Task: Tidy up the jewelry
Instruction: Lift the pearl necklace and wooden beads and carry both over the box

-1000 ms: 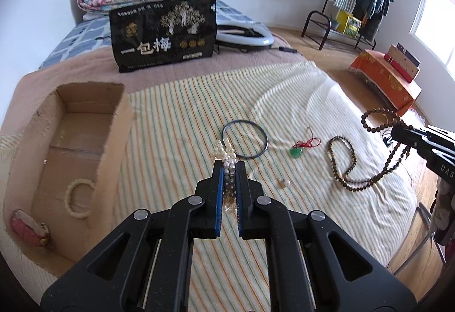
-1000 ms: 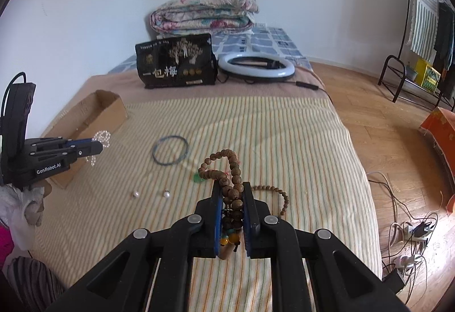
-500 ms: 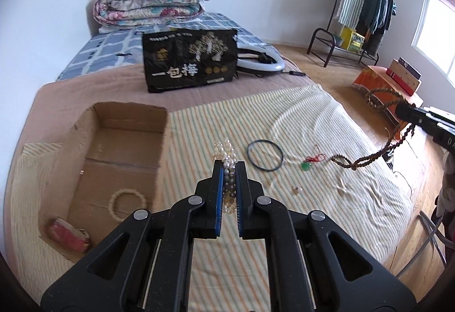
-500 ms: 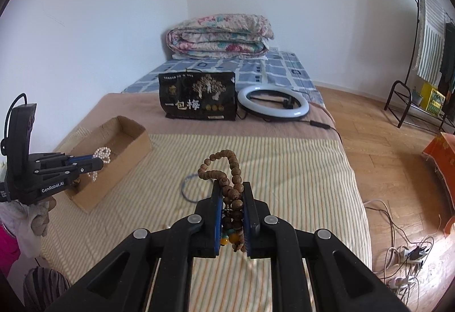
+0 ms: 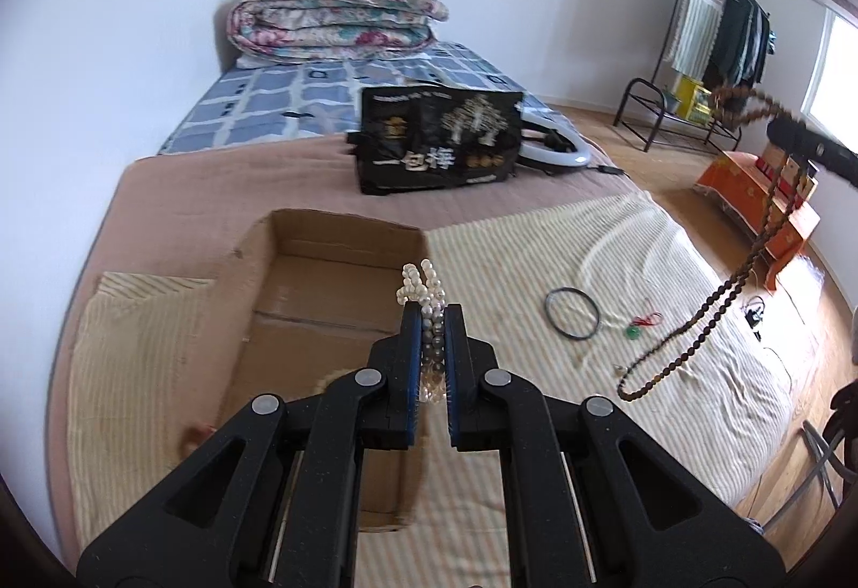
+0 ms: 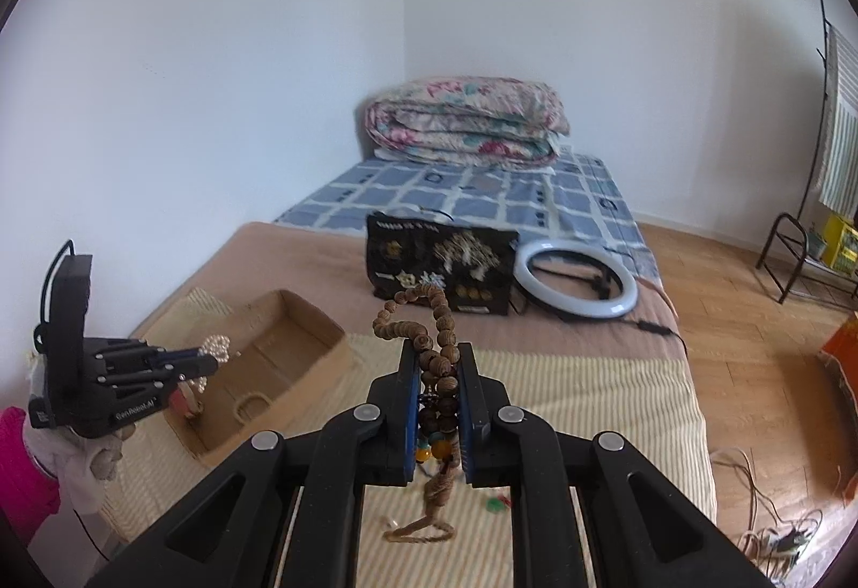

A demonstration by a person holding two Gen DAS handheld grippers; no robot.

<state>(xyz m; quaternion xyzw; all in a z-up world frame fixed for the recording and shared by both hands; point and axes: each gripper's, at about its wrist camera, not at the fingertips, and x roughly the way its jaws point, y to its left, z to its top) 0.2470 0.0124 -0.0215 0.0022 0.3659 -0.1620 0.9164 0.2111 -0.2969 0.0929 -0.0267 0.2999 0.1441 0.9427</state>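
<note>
My left gripper [image 5: 430,314] is shut on a pearl bracelet [image 5: 423,290] and holds it above the near end of an open cardboard box [image 5: 332,234]. It also shows in the right wrist view [image 6: 206,360], over the box [image 6: 300,320]. My right gripper [image 6: 437,354] is shut on a brown wooden bead necklace [image 6: 429,320], lifted high; its long loop [image 5: 713,309] hangs over the striped cloth. On the cloth lie a dark ring bangle [image 5: 572,320] and a green pendant on a red cord [image 5: 635,329]. A pale bead bracelet [image 6: 252,406] lies inside the box.
A black printed bag [image 5: 439,142] and a white ring light [image 6: 576,285] lie further back on the bed. A folded quilt [image 5: 332,14] sits at the head. A clothes rack [image 5: 708,51] and an orange box [image 5: 761,191] stand on the floor to the right.
Both grippers rose and drew back. The left one moved left with the pearls, over the box. The right one lifted the wooden necklace off the cloth.
</note>
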